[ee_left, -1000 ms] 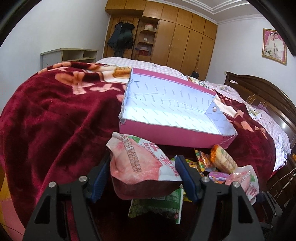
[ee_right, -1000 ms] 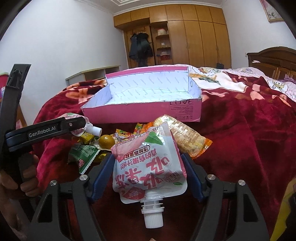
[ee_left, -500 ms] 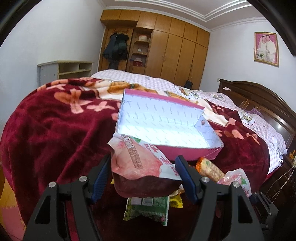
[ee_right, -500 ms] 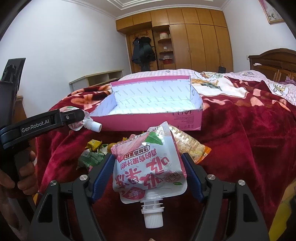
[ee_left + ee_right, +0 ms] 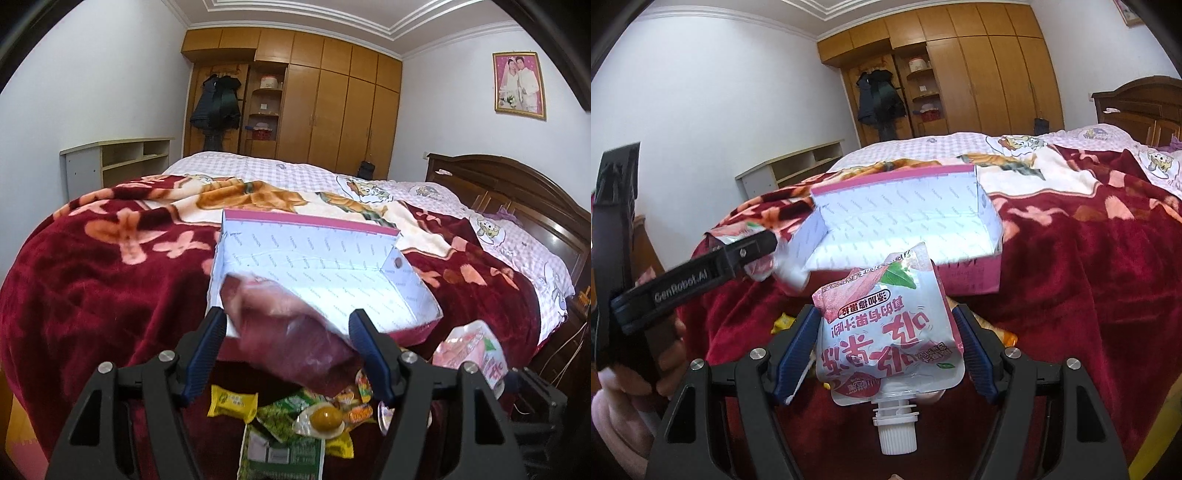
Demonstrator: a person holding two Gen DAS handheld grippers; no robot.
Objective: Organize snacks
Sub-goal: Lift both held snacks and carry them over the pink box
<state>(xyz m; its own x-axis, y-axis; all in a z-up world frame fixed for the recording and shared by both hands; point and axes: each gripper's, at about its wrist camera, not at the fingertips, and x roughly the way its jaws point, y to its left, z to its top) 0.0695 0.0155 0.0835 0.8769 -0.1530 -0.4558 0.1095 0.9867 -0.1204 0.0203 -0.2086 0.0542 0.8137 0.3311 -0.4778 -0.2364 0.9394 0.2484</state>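
Right gripper (image 5: pixel 886 343) clamps an upside-down spouted pouch (image 5: pixel 886 332) before the pink box (image 5: pixel 971 280); left gripper (image 5: pixel 288 343), jaws closing, apparently carries a blurred pouch (image 5: pixel 288 332) over the box's near edge; next: lower both inside, release.

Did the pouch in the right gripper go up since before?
Yes. The pouch in the right gripper rose: it now overlaps the pink box's front wall, where earlier it sat below.

- Two pink spouted drink pouches: one (image 5: pixel 291 339), the other (image 5: pixel 886 332)
- One pink box (image 5: pixel 332 273)
- One yellow wrapped candy (image 5: pixel 232 404)
- One green packet (image 5: pixel 284 452)
- One packaged braised egg (image 5: pixel 325 419)
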